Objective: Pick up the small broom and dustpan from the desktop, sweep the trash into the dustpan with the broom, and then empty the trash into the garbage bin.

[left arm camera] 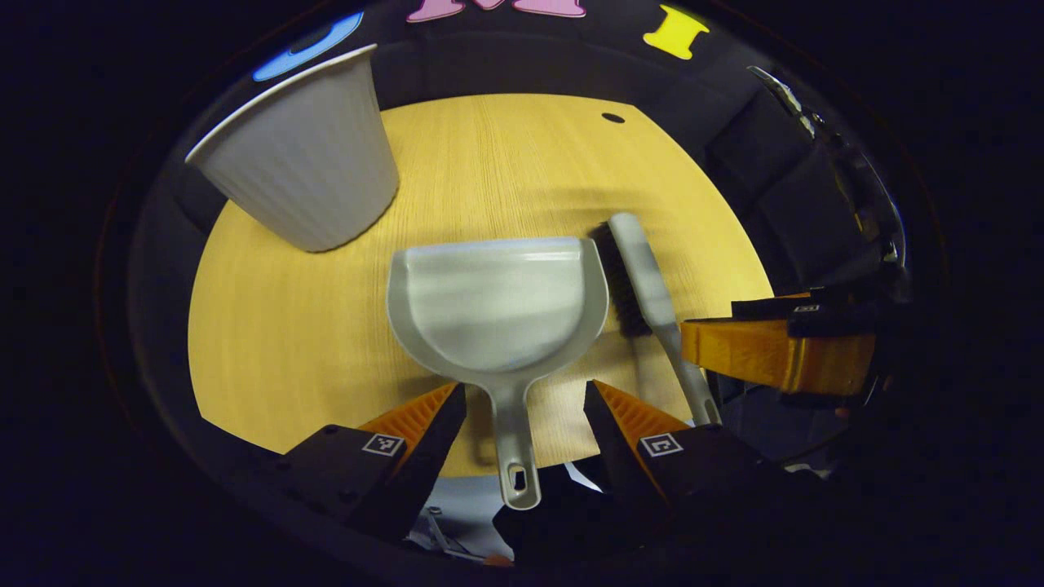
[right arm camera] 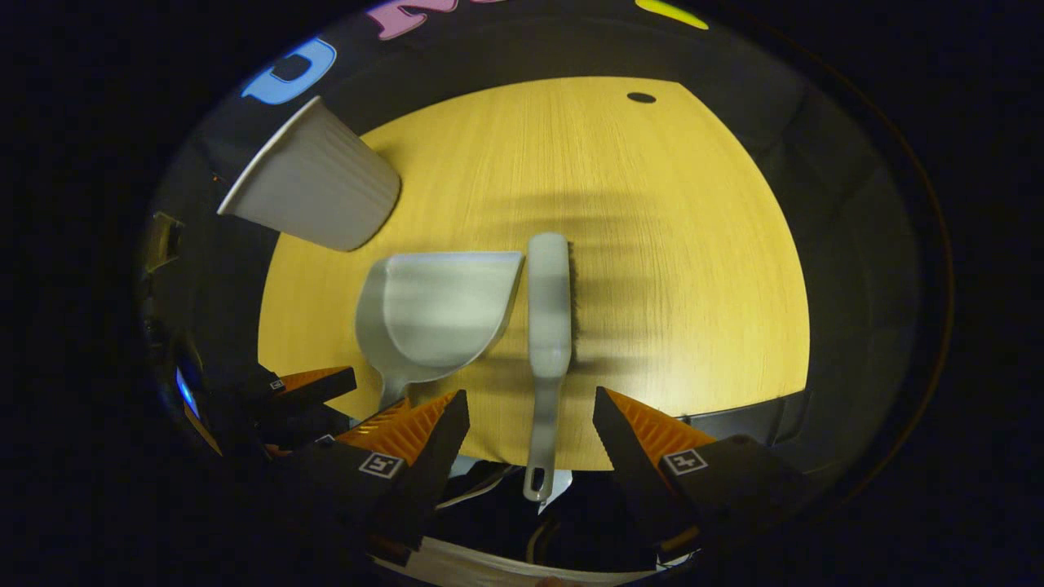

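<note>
In the left gripper view, the garbage bin (left arm camera: 302,155) stands ahead and to the left of the left tool (left arm camera: 524,408), a pale ribbed tub on the far left part of the wooden bench (left arm camera: 506,163), apart from the other things. Straight ahead of this tool lies the dustpan (left arm camera: 499,302), mouth pointing away, its handle running back between the two fingers and past the bench's near edge. The jaws stand wide apart on either side of that handle and touch nothing. Just right of the pan, almost against its side, lies the small broom (left arm camera: 644,277), bristles turned toward the pan, its handle slanting back to the right. Farther right, the right tool (left arm camera: 775,350) reaches in beside the broom's handle.

In the right gripper view, the bin (right arm camera: 314,191) sits far ahead on the left. Low on the left, part of the left tool (right arm camera: 310,387) shows by the dustpan's (right arm camera: 432,314) handle. The pan lies ahead and slightly left of the right tool (right arm camera: 530,424). The broom (right arm camera: 548,310) lies dead ahead, just beside the pan's right edge, its handle running back between the fingers and overhanging the bench (right arm camera: 693,244). These jaws are also spread wide, gripping nothing. A small dark hole (right arm camera: 641,98) marks the far right of the bench.
</note>
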